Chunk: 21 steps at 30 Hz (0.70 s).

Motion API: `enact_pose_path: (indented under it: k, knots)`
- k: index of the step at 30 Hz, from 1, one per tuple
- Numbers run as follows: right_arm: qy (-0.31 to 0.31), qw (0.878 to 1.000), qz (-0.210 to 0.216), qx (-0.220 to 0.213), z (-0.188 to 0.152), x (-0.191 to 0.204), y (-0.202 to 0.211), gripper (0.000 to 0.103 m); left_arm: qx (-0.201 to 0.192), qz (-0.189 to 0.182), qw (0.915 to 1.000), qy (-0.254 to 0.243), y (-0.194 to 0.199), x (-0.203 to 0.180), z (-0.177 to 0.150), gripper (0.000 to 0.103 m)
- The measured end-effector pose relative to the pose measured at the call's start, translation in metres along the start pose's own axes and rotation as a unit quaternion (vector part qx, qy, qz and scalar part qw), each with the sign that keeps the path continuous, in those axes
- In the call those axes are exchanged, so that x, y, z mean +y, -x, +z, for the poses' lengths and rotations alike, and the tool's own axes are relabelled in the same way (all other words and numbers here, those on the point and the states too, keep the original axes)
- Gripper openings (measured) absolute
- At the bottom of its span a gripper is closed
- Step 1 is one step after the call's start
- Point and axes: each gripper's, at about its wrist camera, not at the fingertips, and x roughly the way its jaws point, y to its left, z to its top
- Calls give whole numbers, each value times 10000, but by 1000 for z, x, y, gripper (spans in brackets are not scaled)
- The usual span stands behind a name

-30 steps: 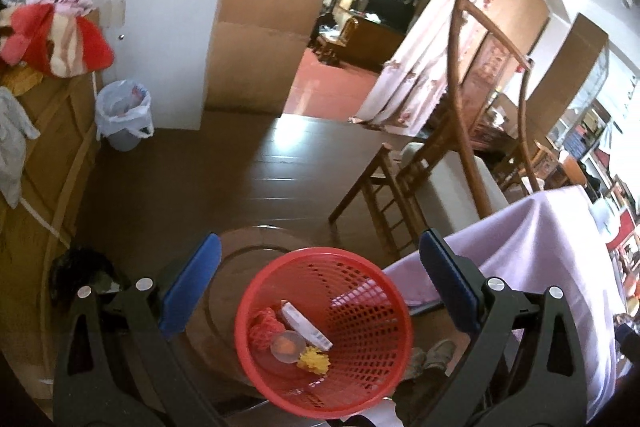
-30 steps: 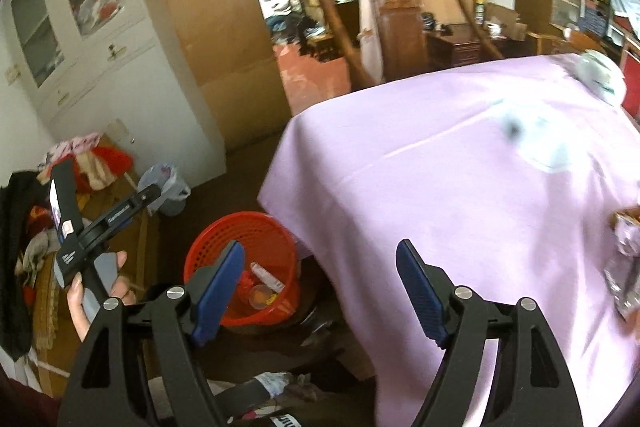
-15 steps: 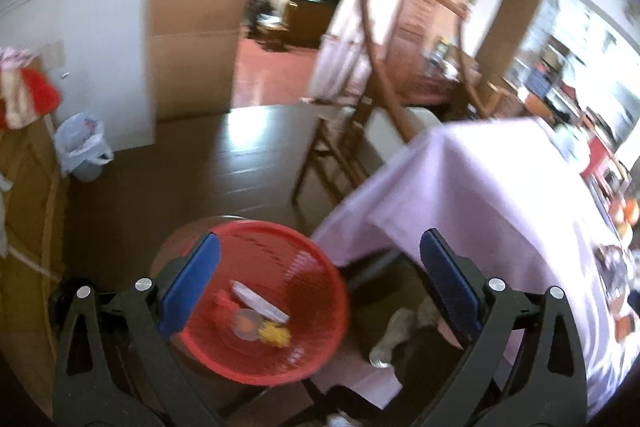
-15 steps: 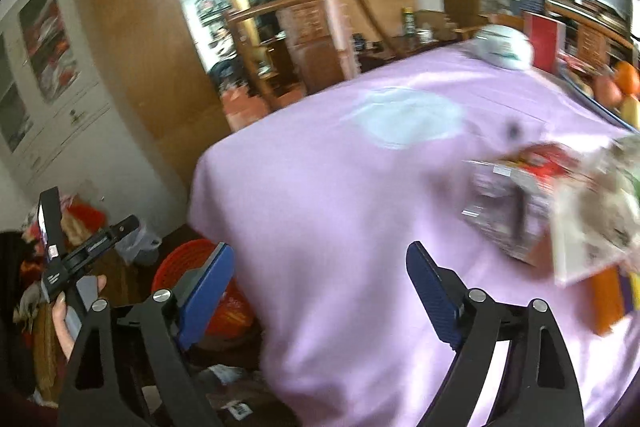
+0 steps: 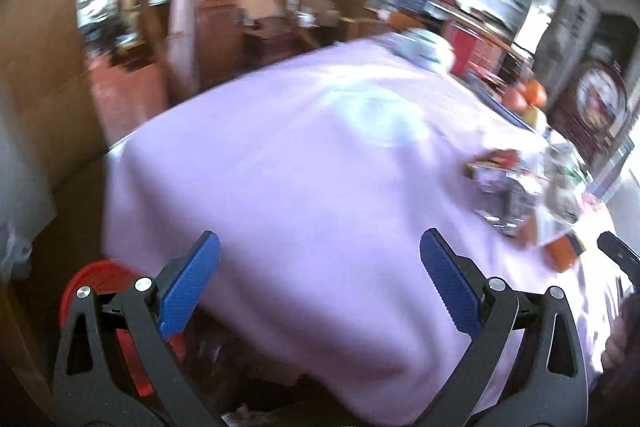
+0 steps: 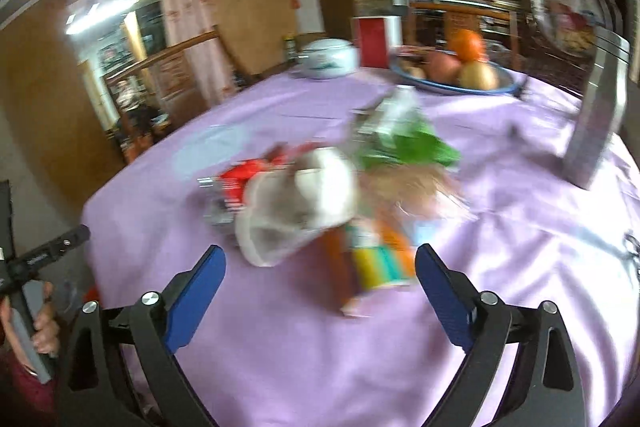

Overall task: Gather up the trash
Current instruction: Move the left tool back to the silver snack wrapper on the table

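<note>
While blurred — fruit (image 6: 460, 61) in blue bowl (image 6: 448, 87), red basket (image 5: 90, 277)

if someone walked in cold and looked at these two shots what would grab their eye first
Probably the blurred heap of wrappers and packets in the middle of the purple tablecloth, just ahead of the open right gripper. Behind it, a bowl of fruit stands at the table's far side. In the left wrist view, the red basket peeks out low on the left by the table's edge, behind the open left gripper.
</note>
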Motion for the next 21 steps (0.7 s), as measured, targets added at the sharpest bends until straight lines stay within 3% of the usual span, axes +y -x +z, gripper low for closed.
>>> enact_pose_path:
  k: [6,12,18,21]
  knots:
    - [-378,9991,-199,45,-4,-42,-9,97,288,-566,9963,-587,-29,-71,19,96]
    - [-436,9988,-235,35,-6,-39,-10,97,517,-908,9903,-920,-62,-127,30,96]
    - [-183,9989,-401,161,-15,-24,-9,97,573,-866,9852,-1363,-82,-162,32,96]
    - [-162,9989,-416,151,-16,-23,-6,97,685,-579,9844,-1511,-96,-168,32,96]
